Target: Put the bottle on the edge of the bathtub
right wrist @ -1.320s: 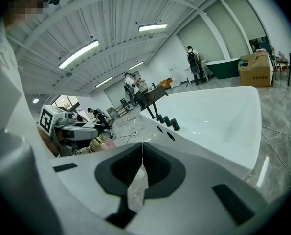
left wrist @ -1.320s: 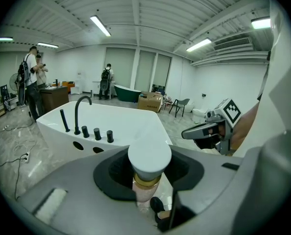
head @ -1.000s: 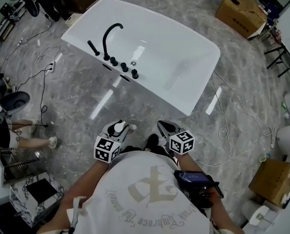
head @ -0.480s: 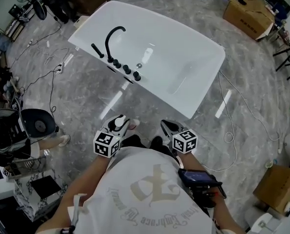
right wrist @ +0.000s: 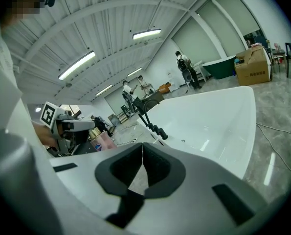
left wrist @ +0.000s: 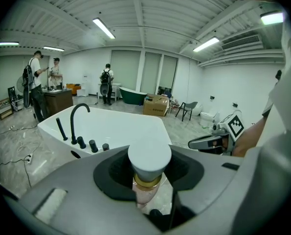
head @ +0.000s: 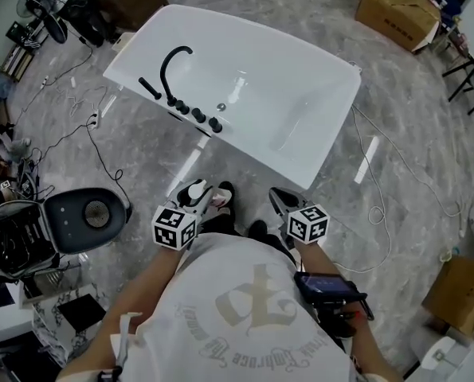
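The bottle [left wrist: 147,173] has a white cap, a gold ring and a pink body. It stands upright between the jaws of my left gripper [left wrist: 150,180], which is shut on it. In the head view the left gripper [head: 197,200] and the bottle [head: 193,189] sit close to my waist, a short way from the white bathtub [head: 316,146]. The tub's near edge with the black faucet [head: 171,68] lies ahead and to the left. My right gripper [head: 281,200] is beside it. Its jaws are shut with nothing between them, tips touching in the right gripper view [right wrist: 143,153].
Cables [head: 378,205] trail over the grey marble floor right of the tub. A round grey device [head: 89,213] sits on the floor to my left. Cardboard boxes [head: 396,6] stand at the back right and near right [head: 458,283]. People [left wrist: 35,84] stand far behind the tub.
The head view has swung slightly, bringing the round grey device in at the left. Both grippers stay at my waist, the bottle still in the left one.
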### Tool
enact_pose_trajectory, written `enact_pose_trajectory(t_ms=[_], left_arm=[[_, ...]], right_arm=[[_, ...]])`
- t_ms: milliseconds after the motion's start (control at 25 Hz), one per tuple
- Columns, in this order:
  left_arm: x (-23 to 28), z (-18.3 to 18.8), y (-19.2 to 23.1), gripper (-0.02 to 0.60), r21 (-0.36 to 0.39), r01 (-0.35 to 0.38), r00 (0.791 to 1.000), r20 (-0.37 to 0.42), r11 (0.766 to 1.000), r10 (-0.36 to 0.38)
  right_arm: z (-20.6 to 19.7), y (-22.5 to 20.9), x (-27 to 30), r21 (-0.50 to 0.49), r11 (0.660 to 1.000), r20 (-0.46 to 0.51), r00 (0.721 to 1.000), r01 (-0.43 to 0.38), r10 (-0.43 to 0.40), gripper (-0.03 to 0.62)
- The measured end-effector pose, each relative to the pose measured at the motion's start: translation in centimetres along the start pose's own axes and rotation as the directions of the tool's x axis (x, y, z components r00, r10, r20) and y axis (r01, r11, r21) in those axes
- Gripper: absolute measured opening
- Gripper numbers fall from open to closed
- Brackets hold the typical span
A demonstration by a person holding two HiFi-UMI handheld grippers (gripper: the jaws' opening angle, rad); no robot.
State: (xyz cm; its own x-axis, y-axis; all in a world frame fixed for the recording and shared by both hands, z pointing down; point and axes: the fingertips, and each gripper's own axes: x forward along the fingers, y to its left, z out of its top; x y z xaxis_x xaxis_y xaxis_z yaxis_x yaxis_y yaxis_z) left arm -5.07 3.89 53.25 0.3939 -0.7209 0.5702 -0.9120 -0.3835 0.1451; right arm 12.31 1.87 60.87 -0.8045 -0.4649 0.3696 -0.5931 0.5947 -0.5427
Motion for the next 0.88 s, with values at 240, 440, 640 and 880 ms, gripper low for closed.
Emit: enact_pose_trajectory(t_ms=[240, 440, 640, 880], left_arm=[[1.8, 1.0, 0.4, 0.147, 0.018, 0.019, 1.000, 0.004, 1.000, -0.019], [4.0, 1.4, 1.5, 0.147, 0.016, 0.041, 0.999, -0.007, 0.999, -0.041], [6.1, 1.8, 2.5, 0.147, 0.031, 0.076, 0.997, -0.020, 0.997, -0.076], [8.6, 2.5, 4.2, 0.147, 0.045, 0.126, 0.991, -0.050, 0.991, -0.124]], right_arm=[[0.9, -1.4, 0.1, 0.010, 0.999, 0.013, 0.999, 0.032, -0.032, 0.006], [1.6, -2.8, 0.5, 0.019, 0.997, 0.011, 0.997, 0.073, -0.073, 0.006], [2.1, -3.8, 1.4, 0.032, 0.994, -0.005, 0.994, 0.107, -0.107, 0.006], [3.9, -5.0, 3.9, 0.036, 0.991, -0.013, 0.992, 0.129, -0.129, 0.006]])
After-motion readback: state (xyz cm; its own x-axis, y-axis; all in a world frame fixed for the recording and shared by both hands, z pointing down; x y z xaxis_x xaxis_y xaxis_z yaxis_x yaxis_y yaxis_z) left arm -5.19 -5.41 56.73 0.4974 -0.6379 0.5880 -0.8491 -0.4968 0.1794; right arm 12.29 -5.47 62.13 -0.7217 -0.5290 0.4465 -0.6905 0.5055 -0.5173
